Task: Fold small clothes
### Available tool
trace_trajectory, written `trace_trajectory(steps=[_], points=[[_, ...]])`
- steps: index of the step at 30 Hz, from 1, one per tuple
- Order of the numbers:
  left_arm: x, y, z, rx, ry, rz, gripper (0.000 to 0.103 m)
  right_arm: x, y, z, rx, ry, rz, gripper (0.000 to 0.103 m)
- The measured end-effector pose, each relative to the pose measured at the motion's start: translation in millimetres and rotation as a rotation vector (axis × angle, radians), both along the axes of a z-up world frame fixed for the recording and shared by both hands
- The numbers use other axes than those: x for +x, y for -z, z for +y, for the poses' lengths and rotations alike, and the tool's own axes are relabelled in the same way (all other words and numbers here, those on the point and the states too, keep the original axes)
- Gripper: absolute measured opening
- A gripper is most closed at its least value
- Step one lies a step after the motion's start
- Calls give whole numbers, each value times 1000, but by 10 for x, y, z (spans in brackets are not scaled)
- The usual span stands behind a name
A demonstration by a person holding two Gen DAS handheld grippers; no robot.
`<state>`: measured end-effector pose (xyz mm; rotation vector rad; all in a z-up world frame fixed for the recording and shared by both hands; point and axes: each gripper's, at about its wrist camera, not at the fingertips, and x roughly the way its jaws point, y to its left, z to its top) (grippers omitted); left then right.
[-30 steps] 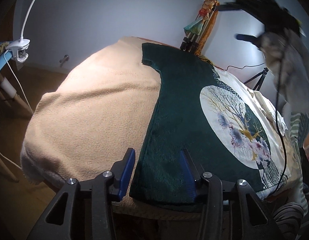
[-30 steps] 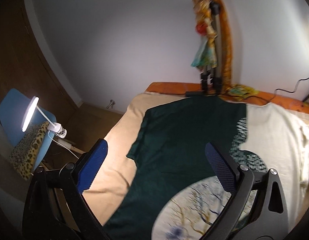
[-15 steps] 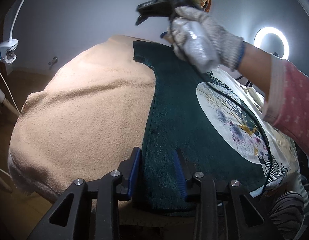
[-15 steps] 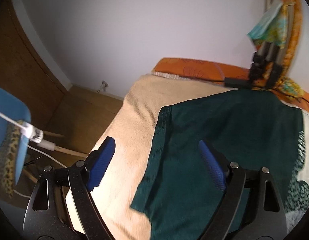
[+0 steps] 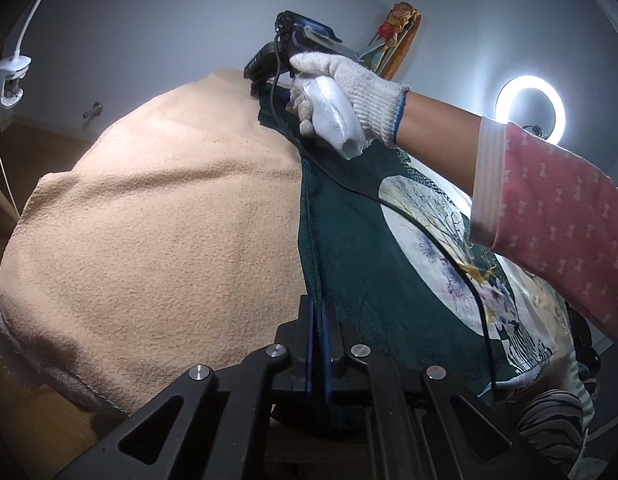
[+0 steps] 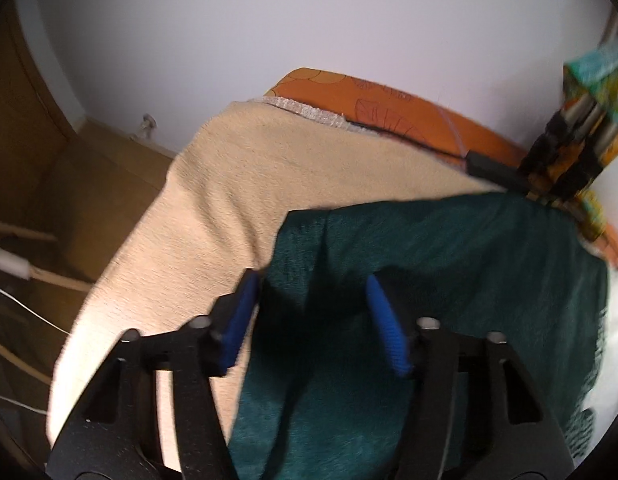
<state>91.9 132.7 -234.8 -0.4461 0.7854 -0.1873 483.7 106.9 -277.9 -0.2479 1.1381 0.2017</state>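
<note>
Left wrist view shows the left gripper (image 5: 317, 320) pinched tight on the near left edge of the dark green T-shirt with a round pale tree print (image 5: 389, 264), which lies flat on the beige towel-covered table (image 5: 157, 220); clamping the hem there gives a fixed corner to lift for a fold. At the far sleeve (image 6: 305, 240) the right gripper (image 6: 309, 300), held in a white knit-gloved hand (image 5: 349, 92), straddles the cloth with jaws spread and nothing gripped, placed, I judge, to take the matching corner
</note>
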Motion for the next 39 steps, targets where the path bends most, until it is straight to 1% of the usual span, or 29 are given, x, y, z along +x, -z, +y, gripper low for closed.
trace_trajectory(steps=[1,2,3,5,8,12,17,20,24,27,30,31,34,37,39], points=[[-9,-22,4,1,4,-10,0,-17,-20,-6,-10,-11,-9,33],[-9,-28,3,0,8,-20,0,-26,-38,-16,-13,-21,-15,25],[-15,-37,4,-1,10,-25,0,-39,-65,-24,-19,-26,-22,11],[-22,-67,11,-7,16,-30,0,-44,-114,-55,-20,-27,-29,6],[-21,-115,14,1,28,-42,0,-62,-248,-119,16,-32,-46,4],[-51,-211,-25,11,53,-68,0,-100,-488,-333,74,-28,-72,4],[-33,-350,-184,31,97,-93,0,-148,-790,-838,187,2,-92,4],[-9,-415,-365,53,140,-103,0,-95,-878,-1145,234,22,-112,4],[63,-475,-629,77,207,-100,0,-134,-982,-1676,292,64,-137,4],[152,-493,-833,94,273,-86,0,-114,-977,-1990,297,104,-140,4],[225,-486,-1027,124,324,-70,0,-78,-934,-2295,308,150,-115,4],[251,-473,-1091,131,339,-59,0,-64,-906,-2352,312,159,-108,4],[311,-451,-1285,158,377,-37,0,-45,-841,-2511,278,172,-110,4],[362,-430,-1421,196,391,-18,0,-17,-786,-2599,235,183,-110,4],[390,-409,-1489,217,390,-4,0,4,-747,-2624,226,196,-105,4]])
